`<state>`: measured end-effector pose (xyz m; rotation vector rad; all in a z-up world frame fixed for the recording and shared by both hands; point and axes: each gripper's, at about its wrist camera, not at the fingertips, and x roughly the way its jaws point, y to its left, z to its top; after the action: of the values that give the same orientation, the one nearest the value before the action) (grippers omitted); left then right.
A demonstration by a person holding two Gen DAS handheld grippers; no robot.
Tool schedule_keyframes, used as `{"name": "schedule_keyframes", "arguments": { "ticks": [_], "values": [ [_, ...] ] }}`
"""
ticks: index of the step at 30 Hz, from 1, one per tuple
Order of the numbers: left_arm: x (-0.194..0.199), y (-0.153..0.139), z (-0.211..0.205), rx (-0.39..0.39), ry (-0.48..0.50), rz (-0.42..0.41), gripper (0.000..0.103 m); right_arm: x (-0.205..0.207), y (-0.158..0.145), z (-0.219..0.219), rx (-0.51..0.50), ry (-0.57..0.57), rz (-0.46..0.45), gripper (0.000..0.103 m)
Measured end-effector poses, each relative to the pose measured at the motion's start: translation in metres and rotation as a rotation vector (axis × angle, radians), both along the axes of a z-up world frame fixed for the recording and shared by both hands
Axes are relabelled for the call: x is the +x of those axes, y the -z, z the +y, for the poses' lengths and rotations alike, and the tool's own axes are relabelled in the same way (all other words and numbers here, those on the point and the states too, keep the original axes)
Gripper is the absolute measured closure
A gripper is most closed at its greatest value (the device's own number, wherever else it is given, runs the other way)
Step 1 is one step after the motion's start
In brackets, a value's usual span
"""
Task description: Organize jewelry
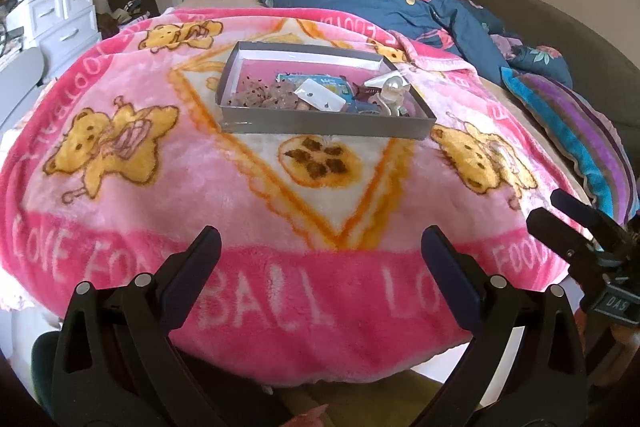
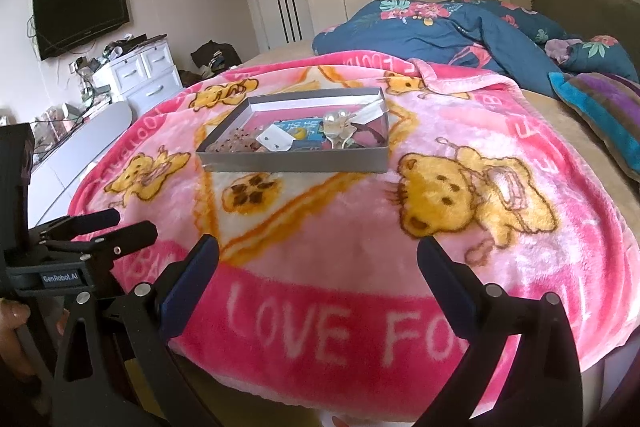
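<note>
Fingers of the left gripper (image 1: pixel 320 247) stand spread wide and empty at the bottom of its frame; the right gripper (image 2: pixel 318 255) is likewise agape, holding nothing. Beyond them, at frame centre on the pink teddy-bear blanket (image 1: pixel 120 203), sits a shallow grey box (image 1: pixel 320 125). Inside lie beads (image 1: pixel 262 97), a white earring card (image 1: pixel 322 95), a blue packet (image 1: pixel 320 81) and a pearl piece (image 2: pixel 335 121), all heaped together. Whether sorting is pending or finished, I cannot tell.
</note>
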<state>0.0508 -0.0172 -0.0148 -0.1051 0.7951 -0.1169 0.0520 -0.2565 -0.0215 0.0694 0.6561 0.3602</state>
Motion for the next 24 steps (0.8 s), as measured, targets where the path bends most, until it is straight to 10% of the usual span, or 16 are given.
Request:
{"name": "schedule_keyframes", "arguments": {
  "ticks": [24],
  "values": [
    [-0.0049,-0.0062,-0.0029,0.018,0.001,-0.010,0.009,-0.0067,-0.0004,0.0056,-0.016,0.015,-0.014,0.004]
  ]
}}
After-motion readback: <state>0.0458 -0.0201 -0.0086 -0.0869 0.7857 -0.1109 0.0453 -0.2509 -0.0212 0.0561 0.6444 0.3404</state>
